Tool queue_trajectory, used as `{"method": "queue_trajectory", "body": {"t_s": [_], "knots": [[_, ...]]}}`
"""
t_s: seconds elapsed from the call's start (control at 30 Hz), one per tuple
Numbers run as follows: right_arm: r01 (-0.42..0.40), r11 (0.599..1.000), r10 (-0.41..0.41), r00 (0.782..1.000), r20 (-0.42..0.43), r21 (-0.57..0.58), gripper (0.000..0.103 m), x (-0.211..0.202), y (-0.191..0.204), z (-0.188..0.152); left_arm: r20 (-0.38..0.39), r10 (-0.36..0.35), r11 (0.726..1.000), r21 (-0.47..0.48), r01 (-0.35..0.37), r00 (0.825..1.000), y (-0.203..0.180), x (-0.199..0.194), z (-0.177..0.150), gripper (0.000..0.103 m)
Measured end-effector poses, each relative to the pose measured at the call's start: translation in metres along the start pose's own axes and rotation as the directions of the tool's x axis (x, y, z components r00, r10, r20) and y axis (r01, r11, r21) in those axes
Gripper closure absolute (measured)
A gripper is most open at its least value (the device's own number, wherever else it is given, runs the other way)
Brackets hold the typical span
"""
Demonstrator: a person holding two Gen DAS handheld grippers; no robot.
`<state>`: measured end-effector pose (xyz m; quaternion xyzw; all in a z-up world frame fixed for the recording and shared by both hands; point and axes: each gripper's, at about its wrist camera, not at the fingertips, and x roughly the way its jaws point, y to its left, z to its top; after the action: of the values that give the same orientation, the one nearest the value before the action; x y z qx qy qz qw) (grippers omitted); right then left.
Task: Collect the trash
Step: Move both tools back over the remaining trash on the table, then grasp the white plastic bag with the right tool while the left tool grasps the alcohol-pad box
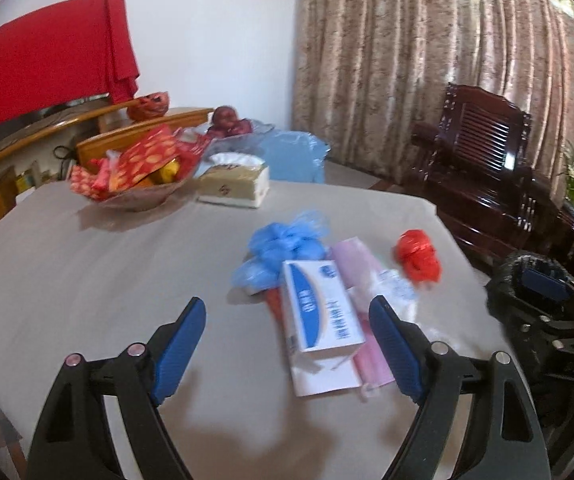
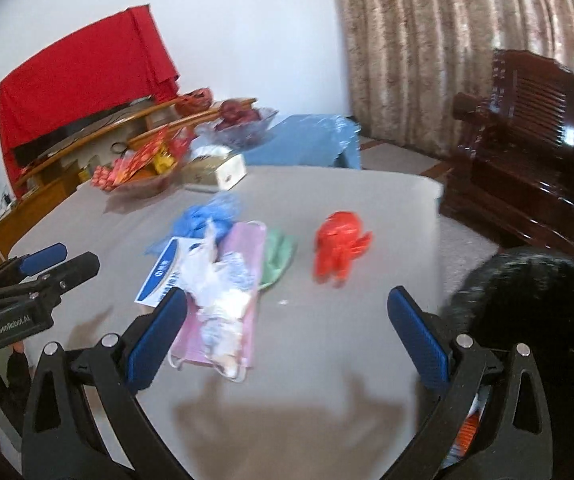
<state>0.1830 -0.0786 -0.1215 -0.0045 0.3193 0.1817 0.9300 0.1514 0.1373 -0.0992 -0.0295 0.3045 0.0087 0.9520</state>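
Hovering over the grey table [image 1: 67,272], both grippers have their blue-padded jaws spread wide with nothing between them. The left gripper [image 1: 287,344] points at the trash pile in the middle of the table: a white and blue tissue pack [image 1: 319,316] lying on a pink face mask [image 1: 367,364], with a crumpled blue plastic bag [image 1: 283,244] just behind it. A scrunched red plastic bag [image 1: 419,258] sits apart, off to the right. From the right gripper [image 2: 287,336] you also get crumpled white wrappers [image 2: 219,292] on top of the mask and a green bit [image 2: 277,258] beside it. A black-lined bin [image 2: 527,300] stands off the table's right edge. At the far end there's a snack bowl [image 1: 135,176] and a tissue box [image 1: 235,182].
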Motion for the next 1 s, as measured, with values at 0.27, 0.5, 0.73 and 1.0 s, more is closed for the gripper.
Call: {"method": "queue_trajectory", "body": {"t_s": [0.27, 0.5, 0.73, 1.0], "knots": [[-0.027, 0.998, 0.023, 0.998, -0.064, -0.054, 0.008, 0.053, 0.031, 0.000, -0.031, 0.021, 0.999, -0.040, -0.022, 0.999, 0.023, 0.012, -0.010, 0.021], [-0.038, 0.998, 0.030, 0.990, -0.135, -0.057, 0.025, 0.079, 0.031, -0.008, -0.042, 0.030, 0.997, -0.067, -0.032, 0.999, 0.035, 0.018, -0.013, 0.021], [-0.114, 0.993, 0.105, 0.977, -0.186, -0.035, 0.075, 0.083, 0.022, -0.011, -0.067, 0.009, 0.998, -0.065, -0.014, 0.998, 0.028, 0.029, -0.016, 0.021], [-0.123, 0.992, 0.124, 0.986, -0.109, 0.020, 0.079, 0.052, -0.003, 0.005, -0.094, -0.052, 0.998, -0.042, 0.048, 0.994, 0.002, 0.044, -0.014, 0.021]]}}
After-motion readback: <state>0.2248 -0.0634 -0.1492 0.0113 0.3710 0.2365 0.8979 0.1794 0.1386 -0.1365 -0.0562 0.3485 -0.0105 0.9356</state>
